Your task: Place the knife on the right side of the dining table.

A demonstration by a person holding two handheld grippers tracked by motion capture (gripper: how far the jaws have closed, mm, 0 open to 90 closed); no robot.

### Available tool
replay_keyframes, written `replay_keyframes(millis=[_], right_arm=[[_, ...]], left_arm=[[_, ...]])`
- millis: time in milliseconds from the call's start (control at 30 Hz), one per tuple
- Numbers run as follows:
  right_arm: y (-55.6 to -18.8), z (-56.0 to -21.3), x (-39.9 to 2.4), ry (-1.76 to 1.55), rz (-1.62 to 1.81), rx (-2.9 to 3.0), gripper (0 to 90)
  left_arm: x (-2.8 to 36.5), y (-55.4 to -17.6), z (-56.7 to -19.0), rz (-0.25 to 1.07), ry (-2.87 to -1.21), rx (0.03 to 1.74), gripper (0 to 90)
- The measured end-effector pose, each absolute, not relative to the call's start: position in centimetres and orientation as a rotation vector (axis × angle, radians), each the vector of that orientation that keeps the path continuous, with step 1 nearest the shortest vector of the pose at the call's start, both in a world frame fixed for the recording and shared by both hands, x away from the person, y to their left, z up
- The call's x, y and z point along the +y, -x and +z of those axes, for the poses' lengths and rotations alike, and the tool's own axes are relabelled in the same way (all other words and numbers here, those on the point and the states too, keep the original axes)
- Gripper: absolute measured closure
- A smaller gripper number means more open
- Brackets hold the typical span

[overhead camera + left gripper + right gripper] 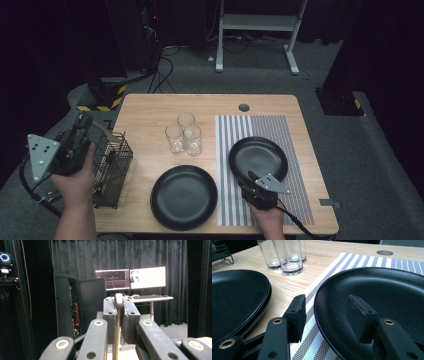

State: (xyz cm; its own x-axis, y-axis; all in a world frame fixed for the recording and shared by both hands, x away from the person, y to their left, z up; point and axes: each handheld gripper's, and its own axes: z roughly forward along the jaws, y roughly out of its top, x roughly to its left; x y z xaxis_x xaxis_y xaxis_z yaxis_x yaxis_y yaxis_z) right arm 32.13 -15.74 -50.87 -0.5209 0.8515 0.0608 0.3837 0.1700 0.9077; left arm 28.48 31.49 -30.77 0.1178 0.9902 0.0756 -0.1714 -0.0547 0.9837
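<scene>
At the counter's left edge, the left hand-held gripper pinches a utensil's handle above the wire cutlery basket, while the right hand-held gripper, jaws spread, straddles the near rim of the black plate on the striped placemat, poised to grip it.

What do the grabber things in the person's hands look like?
Both are black. The left gripper and the right gripper each carry a grey three-cornered plate on top, dotted with small holes, and trail a black cable. The jaws are flat black bars with brass-ringed bolt holes, ending in blocky black pads. The forearms are bare, with no sleeves in sight.
</scene>
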Motion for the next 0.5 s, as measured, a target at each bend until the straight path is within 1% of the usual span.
replay_keyframes(millis=[500], right_arm=[[-32.2, -50.9, -15.7, -1.176, 1.333, 1.989, 50.3]], left_arm=[[30.3, -29.1, -31.1, 1.186, -1.205, 0.952, 83.2]])
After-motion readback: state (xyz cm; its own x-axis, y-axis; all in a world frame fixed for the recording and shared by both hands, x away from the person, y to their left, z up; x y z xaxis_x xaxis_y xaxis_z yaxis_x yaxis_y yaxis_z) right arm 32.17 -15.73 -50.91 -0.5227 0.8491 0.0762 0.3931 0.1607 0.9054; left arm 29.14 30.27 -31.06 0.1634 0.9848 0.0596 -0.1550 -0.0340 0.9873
